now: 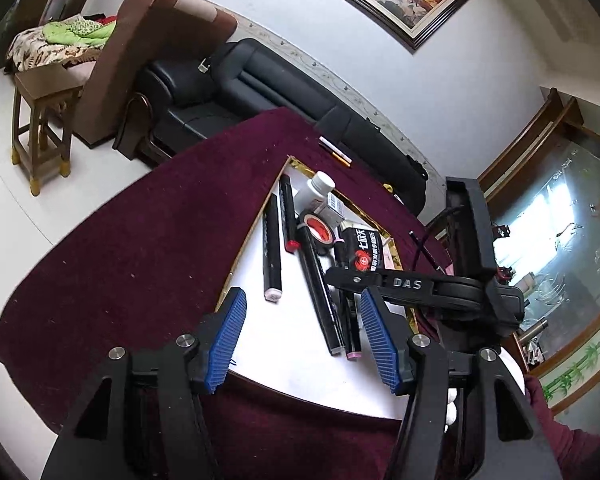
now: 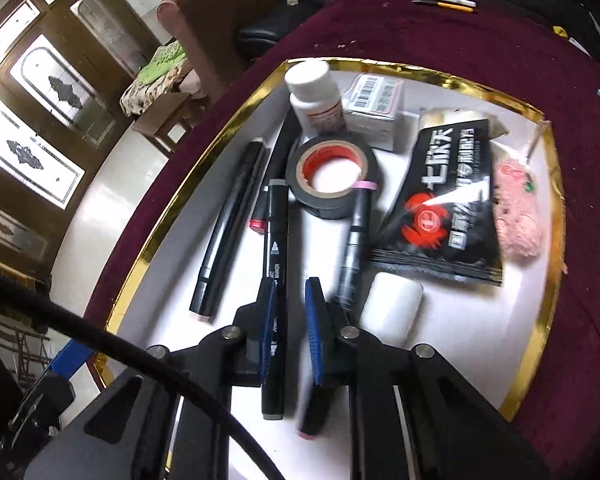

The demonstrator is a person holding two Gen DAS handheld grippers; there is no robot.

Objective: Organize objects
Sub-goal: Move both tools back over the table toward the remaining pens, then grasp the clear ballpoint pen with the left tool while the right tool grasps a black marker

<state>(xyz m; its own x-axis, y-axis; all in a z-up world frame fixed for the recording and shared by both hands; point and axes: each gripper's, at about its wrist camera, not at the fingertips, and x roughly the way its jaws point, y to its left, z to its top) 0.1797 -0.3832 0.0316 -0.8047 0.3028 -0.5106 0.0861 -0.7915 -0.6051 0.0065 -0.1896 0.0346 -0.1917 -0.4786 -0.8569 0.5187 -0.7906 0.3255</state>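
A white tray with a gold rim (image 2: 542, 280) lies on the maroon cloth and holds several black markers, a black tape roll (image 2: 332, 178), a white bottle (image 2: 316, 98), a small box (image 2: 376, 108), a black sachet (image 2: 444, 208), a pink fluffy item (image 2: 518, 216) and a white block (image 2: 392, 308). My right gripper (image 2: 292, 300) hangs low over the tray, jaws narrowly apart, with a grey-capped marker (image 2: 275, 264) just left of them; nothing is clearly held. A blurred pink-capped marker (image 2: 354, 240) lies just right. My left gripper (image 1: 302, 312) is open and empty over the tray's near end (image 1: 284, 344).
Two pens (image 2: 446, 0) lie on the maroon cloth (image 1: 140, 240) beyond the tray. The right gripper's black body (image 1: 420, 284) crosses the left wrist view. A black sofa (image 1: 228, 88), a brown armchair (image 1: 140, 60) and a wooden stool (image 1: 40, 120) stand past the table.
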